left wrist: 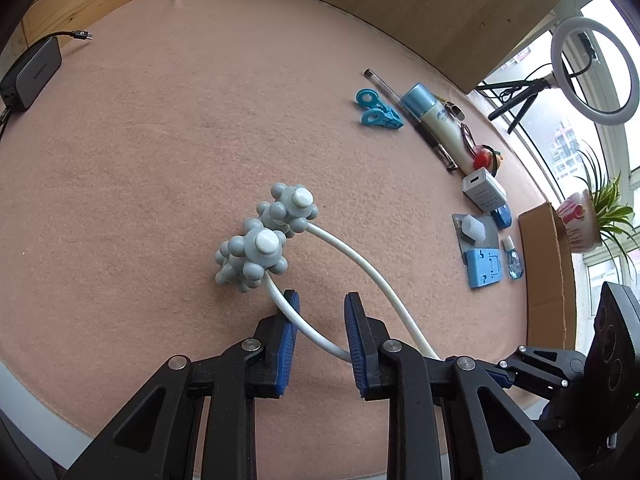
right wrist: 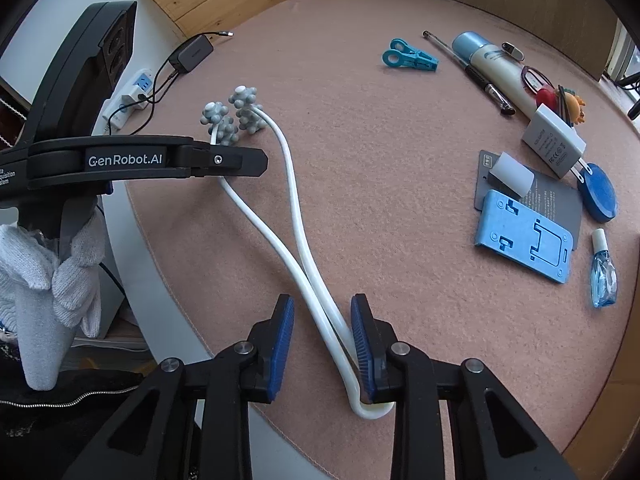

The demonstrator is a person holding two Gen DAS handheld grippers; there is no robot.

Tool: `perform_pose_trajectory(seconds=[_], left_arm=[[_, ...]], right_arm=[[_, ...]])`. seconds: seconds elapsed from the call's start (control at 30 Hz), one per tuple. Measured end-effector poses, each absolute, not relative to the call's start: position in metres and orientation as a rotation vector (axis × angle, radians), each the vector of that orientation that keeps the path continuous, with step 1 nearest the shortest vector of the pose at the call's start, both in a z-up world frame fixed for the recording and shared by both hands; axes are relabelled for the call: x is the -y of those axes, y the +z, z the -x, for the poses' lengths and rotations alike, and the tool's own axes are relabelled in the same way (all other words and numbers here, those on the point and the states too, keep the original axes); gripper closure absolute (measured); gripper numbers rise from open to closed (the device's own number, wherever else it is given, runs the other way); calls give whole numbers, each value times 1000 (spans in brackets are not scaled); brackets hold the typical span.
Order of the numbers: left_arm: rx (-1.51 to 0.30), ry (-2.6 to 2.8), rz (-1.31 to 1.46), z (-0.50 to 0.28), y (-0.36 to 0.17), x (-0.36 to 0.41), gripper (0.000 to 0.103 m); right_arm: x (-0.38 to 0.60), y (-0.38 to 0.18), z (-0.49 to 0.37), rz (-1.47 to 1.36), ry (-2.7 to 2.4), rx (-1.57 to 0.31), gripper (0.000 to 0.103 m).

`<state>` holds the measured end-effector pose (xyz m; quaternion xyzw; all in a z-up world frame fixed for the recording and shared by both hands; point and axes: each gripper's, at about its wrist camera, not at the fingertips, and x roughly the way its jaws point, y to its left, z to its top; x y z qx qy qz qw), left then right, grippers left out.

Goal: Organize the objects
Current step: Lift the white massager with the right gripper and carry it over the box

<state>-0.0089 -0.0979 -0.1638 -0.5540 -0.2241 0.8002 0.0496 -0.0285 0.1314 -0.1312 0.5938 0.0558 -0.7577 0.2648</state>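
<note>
Left tool (left wrist: 320, 320) pitched steeply down, blue pads (left wrist: 289, 328) narrowly parted, one pad touching a white arm of the massager (left wrist: 264, 236). Right tool (right wrist: 322, 328) likewise angled down, its right-side pad (right wrist: 362, 336) against the white arms. White-gloved hand (right wrist: 60, 264) wrapped around the left tool's grip.

- The counter (right wrist: 360, 168) is round and covered in pinkish felt.
- White massager (right wrist: 288, 184) with grey knobbed heads: centre toward 10 o'clock.
- Teal clip (right wrist: 408, 57): 1 o'clock.
- Blue phone stand (right wrist: 524, 236), charger plug (right wrist: 554, 142), small bottle (right wrist: 603, 276): 3 o'clock.
</note>
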Motion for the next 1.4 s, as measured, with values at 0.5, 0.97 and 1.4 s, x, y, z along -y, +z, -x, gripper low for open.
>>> perform_pose_trajectory(seconds=[0.5,0.97,1.4], left_arm=[[583,2399,1510,57,-121,55,84],[391,2229,1334,112,-79,-76,85],[239,2048,1240,133,-63,-232,86]], right_arm=[[-164,-105,24,-1529,-2195,-93,88],[-243,-69,13,-1519,-2472,20,90],[-349,-55,-12,-1583,-2736,161,90]])
